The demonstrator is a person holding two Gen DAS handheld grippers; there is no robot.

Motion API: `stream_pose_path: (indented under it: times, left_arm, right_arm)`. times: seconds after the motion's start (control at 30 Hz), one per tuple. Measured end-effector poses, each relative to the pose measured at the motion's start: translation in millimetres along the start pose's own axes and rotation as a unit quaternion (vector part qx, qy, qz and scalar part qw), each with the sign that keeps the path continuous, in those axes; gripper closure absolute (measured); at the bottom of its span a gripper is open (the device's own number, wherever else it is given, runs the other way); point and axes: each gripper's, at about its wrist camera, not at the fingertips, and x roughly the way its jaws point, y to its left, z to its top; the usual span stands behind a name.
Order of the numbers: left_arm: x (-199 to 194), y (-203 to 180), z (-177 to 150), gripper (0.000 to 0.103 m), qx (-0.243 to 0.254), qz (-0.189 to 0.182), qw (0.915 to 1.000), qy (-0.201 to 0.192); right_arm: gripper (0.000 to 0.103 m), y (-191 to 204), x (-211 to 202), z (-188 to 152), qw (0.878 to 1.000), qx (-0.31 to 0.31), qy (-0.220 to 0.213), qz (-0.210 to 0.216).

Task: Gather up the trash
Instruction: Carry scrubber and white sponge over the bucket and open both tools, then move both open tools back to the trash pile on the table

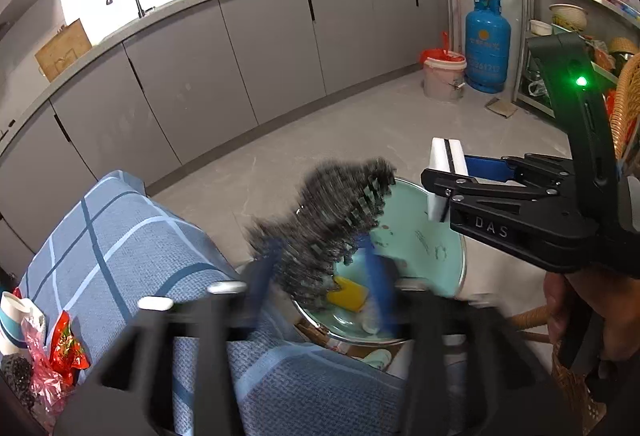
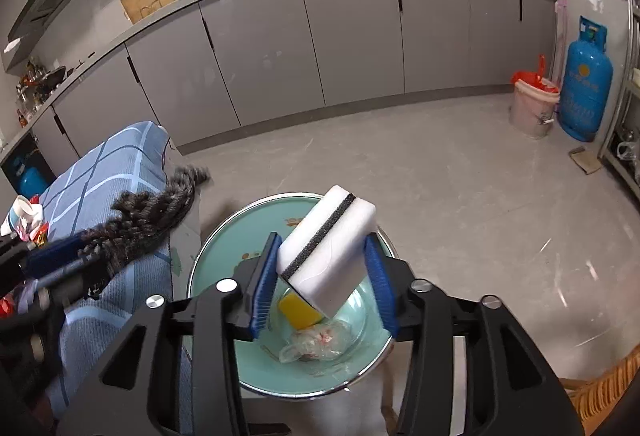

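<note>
Basin: the round mint-green enamel basin (image 2: 224,248) sits beside the blue checked cloth (image 2: 104,171), with a yellow sponge (image 2: 298,312) and crumpled clear wrapper (image 2: 316,344) already inside.
Right gripper (image 2: 325,268): fingers hold a white foam block with a dark stripe (image 2: 328,252) above the basin.
Left gripper (image 1: 320,272): fingers parted; the grey shaggy duster head (image 1: 328,220) is blurred, apparently dropping.
Advice: release the block squarely over the bowl's middle so it cannot bounce off the rim.

The left hand-held gripper (image 1: 320,276) and grey duster (image 1: 328,220) are motion-blurred, hiding the grip.
</note>
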Motion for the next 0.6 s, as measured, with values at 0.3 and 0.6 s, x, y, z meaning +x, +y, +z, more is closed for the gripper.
stream_pose_path:
  times: [0.3, 0.6]
  left_arm:
    - [-8.6, 20.5, 1.1, 0.026, -0.016, 0.042, 0.999, -0.005]
    - [-42.0, 55.3, -6.5, 0.014, -0.041, 0.092, 0.9947, -0.02]
  right_arm:
    - [0.029, -8.3, -0.3, -2.7, 1.0, 0.016, -0.005, -0.008]
    - [0.025, 0.9, -13.3, -7.7, 1.0, 0.023, -0.007, 0.004]
